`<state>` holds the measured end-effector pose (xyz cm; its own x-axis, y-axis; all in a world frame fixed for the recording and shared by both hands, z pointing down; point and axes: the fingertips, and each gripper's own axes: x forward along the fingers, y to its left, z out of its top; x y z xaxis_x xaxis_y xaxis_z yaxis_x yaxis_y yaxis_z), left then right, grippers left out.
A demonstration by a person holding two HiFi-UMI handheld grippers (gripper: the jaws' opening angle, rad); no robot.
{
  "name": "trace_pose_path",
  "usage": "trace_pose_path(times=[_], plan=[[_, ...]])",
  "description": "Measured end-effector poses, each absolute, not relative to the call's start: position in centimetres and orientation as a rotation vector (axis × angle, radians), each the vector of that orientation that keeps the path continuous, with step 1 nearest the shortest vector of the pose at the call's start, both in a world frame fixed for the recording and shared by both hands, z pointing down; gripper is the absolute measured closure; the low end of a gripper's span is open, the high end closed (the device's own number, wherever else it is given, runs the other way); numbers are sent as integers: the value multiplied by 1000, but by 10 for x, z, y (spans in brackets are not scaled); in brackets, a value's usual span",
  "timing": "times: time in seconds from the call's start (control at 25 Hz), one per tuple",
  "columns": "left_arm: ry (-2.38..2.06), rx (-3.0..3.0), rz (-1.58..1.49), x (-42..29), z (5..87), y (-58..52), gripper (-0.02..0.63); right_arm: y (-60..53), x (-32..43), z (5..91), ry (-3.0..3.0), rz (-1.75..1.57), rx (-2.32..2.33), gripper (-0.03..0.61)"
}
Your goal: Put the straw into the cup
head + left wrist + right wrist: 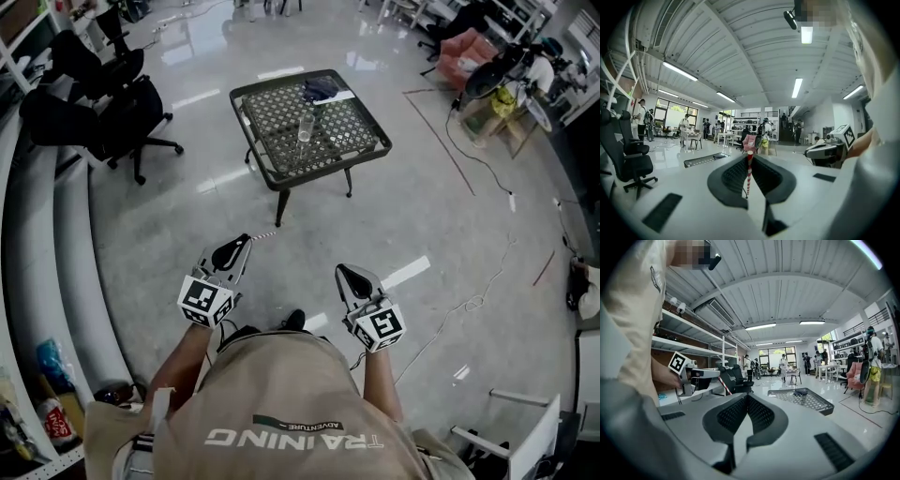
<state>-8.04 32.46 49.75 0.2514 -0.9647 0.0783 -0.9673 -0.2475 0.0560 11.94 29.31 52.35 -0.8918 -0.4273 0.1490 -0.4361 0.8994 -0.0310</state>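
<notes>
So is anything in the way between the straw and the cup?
Nothing visible is. The left gripper is shut on the straw, and only open floor lies between it and the table. The cup stands by itself mid-table; the dark thing sits at the far edge.

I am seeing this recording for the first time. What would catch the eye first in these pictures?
The red-and-white striped straw pinched in the left hand-held gripper stands out first. Ahead stands a dark mesh table with a clear cup near its middle. The right hand-held gripper is shut and empty.
</notes>
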Motion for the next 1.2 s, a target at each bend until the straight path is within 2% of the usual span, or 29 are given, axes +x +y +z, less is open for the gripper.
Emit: trace_pose_path(times=[0.48,1.0,1.2], plan=[[-1887,2357,79,-75,500,265,578,236,123,543,-2939,213,643,560],[-1823,2442,96,-112,519,181,578,151,45,526,-2833,-39,488,560],[-1780,2451,124,-140,533,149,578,120,24,529,-2816,18,549,560]])
